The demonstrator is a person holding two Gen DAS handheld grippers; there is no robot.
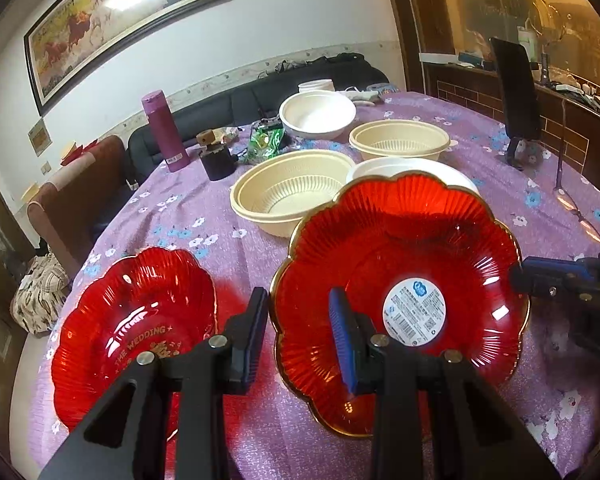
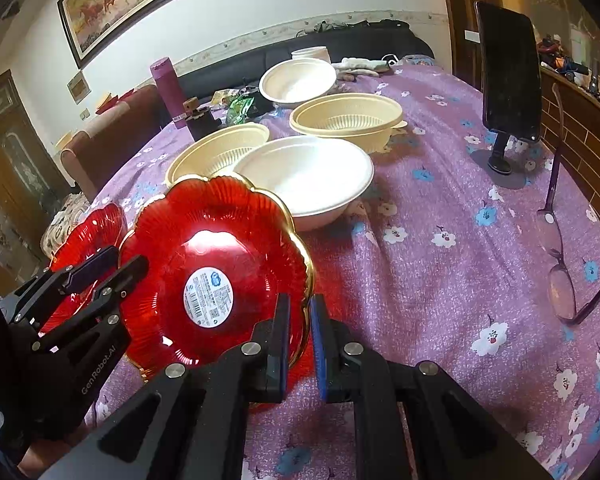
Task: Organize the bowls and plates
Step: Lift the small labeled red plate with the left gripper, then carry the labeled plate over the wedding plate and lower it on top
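Fingers (image 1: 256, 332) of the left gripper (image 1: 300, 338) straddle the left rim of the see-through red scalloped plate with a gold edge (image 1: 400, 264); I cannot tell whether their pads actually press on it. On the opposite side, the right gripper (image 2: 300, 336) is clenched on that plate's gold rim and holds it tilted just above the purple flowered tablecloth (image 1: 180, 216). A round white printed sticker (image 1: 414, 316) sits at the plate's centre.

At far left a second red scalloped plate with gold "THE WEDDING" lettering (image 1: 132, 320) lies flat on the cloth, just beside the held one. Only the left wrist view shows that lettering. The right wrist view alone shows the rim pinched between the right pads, and the whole white foam bowl (image 2: 308, 176), which the left view half hides behind the plate.

Behind stand a purple flask (image 1: 164, 136), a beige ribbed plastic bowl (image 1: 292, 196), a second beige ribbed bowl (image 1: 398, 140) and a farther white bowl (image 1: 318, 114). To the right are a black phone on a stand (image 1: 516, 92) and folded spectacles (image 2: 560, 272).
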